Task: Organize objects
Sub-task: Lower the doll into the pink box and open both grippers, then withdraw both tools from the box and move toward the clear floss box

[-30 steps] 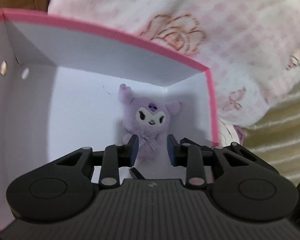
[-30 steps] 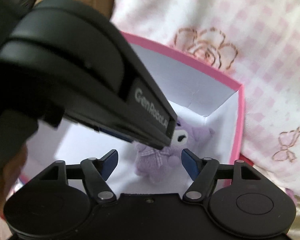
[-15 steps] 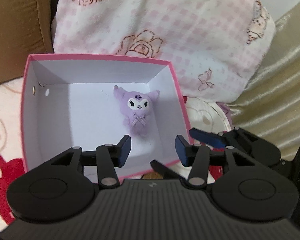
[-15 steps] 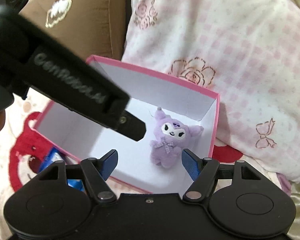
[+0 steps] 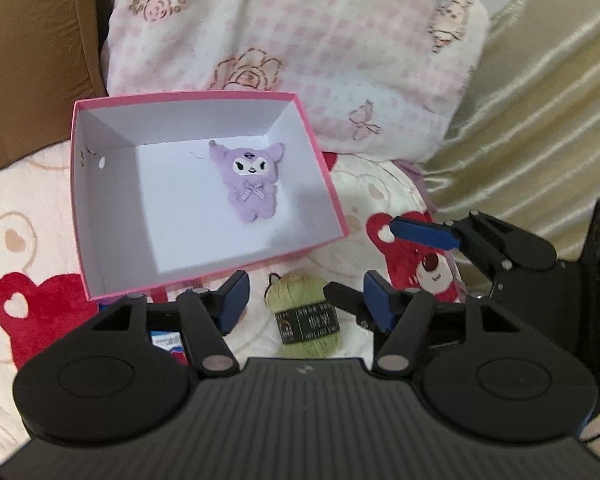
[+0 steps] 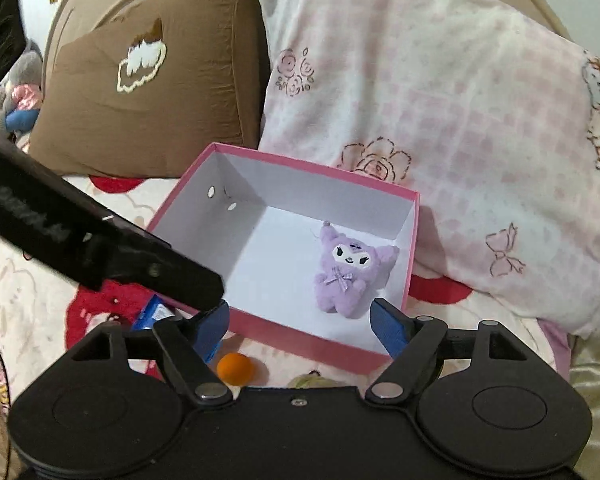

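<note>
Purple plush toy [image 5: 253, 181] lies face up on the floor of the pink box [image 5: 327, 184], toward its far right corner — nothing touching it. Box sits on a bear-print blanket [image 5: 32, 208], pillows behind. Left hand-held gripper [image 5: 304, 300]: jaws have just been opening, now spread, nothing between them; green yarn ball [image 5: 306, 318] lies on the blanket below. Right hand-held gripper [image 6: 300, 326]: jaws likewise just opened wider, empty — orange ball [image 6: 235, 368] beneath it.

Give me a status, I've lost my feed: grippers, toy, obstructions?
Left gripper and right gripper open, empty, jaws just widening. Purple plush lying in pink box. Green yarn outside; nothing blocking.
</note>
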`<state>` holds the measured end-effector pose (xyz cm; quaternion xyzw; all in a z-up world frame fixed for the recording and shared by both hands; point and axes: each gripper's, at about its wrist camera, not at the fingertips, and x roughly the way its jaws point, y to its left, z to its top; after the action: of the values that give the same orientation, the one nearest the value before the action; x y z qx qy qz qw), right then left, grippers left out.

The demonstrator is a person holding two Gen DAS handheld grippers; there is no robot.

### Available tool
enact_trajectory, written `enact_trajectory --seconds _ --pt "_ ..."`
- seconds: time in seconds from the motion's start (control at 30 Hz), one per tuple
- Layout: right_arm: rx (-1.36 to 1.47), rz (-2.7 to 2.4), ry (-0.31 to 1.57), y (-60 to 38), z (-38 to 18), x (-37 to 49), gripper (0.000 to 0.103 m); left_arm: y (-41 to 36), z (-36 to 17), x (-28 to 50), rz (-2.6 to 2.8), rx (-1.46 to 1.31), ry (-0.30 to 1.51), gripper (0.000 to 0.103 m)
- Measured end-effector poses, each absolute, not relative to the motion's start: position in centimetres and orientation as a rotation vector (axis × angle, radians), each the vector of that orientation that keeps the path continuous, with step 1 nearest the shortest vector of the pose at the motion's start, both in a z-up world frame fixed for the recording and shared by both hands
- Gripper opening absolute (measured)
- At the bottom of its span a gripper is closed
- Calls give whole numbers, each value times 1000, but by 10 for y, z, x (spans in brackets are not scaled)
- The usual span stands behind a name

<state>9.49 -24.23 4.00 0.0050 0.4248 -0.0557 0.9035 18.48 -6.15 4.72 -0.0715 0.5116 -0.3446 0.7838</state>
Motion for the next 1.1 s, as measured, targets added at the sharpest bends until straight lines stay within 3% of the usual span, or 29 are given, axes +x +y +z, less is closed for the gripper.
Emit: enact_trajectory --seconds 0.37,0.8,1.1 --pt "79 -81 855 -231 67 53 92 -26 76 132 -834 -134 1105 74" --pt "107 -35 888 -202 83 3 92 4 83 93 -863 -82 1154 89" --pt "129 -21 949 -192 68 -17 92 11 61 75 -878 -27 1202 91"
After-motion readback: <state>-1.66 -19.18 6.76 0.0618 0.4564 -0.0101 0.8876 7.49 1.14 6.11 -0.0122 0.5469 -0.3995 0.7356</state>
